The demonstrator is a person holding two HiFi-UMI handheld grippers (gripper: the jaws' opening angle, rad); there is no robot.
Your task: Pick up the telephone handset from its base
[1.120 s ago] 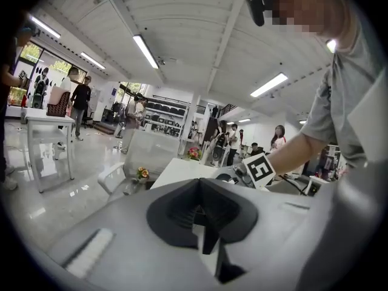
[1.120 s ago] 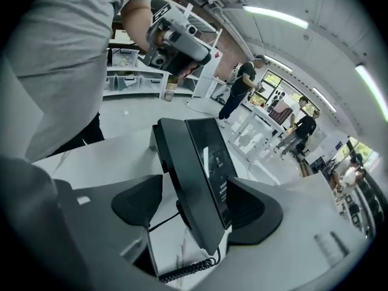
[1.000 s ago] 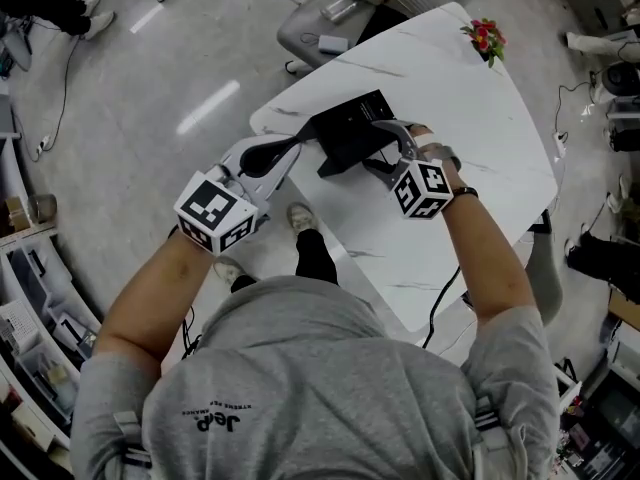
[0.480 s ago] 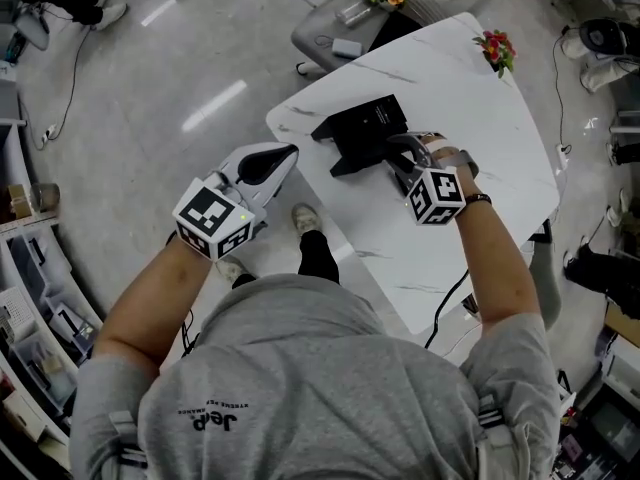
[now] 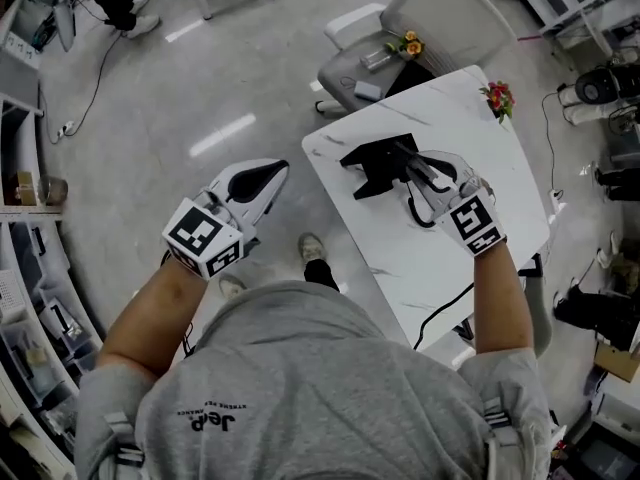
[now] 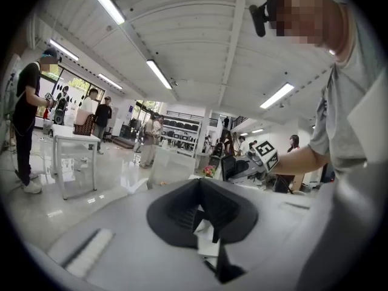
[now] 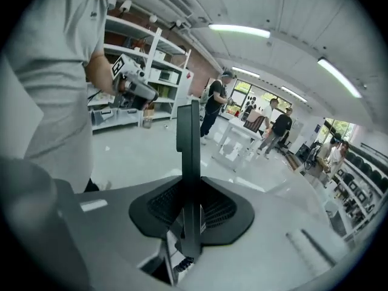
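The black telephone base (image 5: 372, 164) sits near the left end of the white marble table (image 5: 470, 108). My right gripper (image 5: 424, 172) is shut on the black handset (image 5: 404, 149) and holds it above the base, with the coiled cord (image 5: 412, 211) hanging below. In the right gripper view the handset (image 7: 188, 138) stands upright, clamped between the pads of that gripper (image 7: 189, 214). My left gripper (image 5: 278, 173) hangs over the floor left of the table, away from the phone. Its jaws (image 6: 200, 193) are together with nothing in them.
Red flowers (image 5: 497, 98) stand at the table's far corner. A grey chair (image 5: 440, 18) with small items and more flowers (image 5: 405, 45) is behind the table. A black cable (image 5: 440, 313) drops off the table's near edge. Other people stand across the room.
The right gripper's jaws closed on the handset and lifted it off the base. The left gripper pulled back from the base, left of the table and higher.
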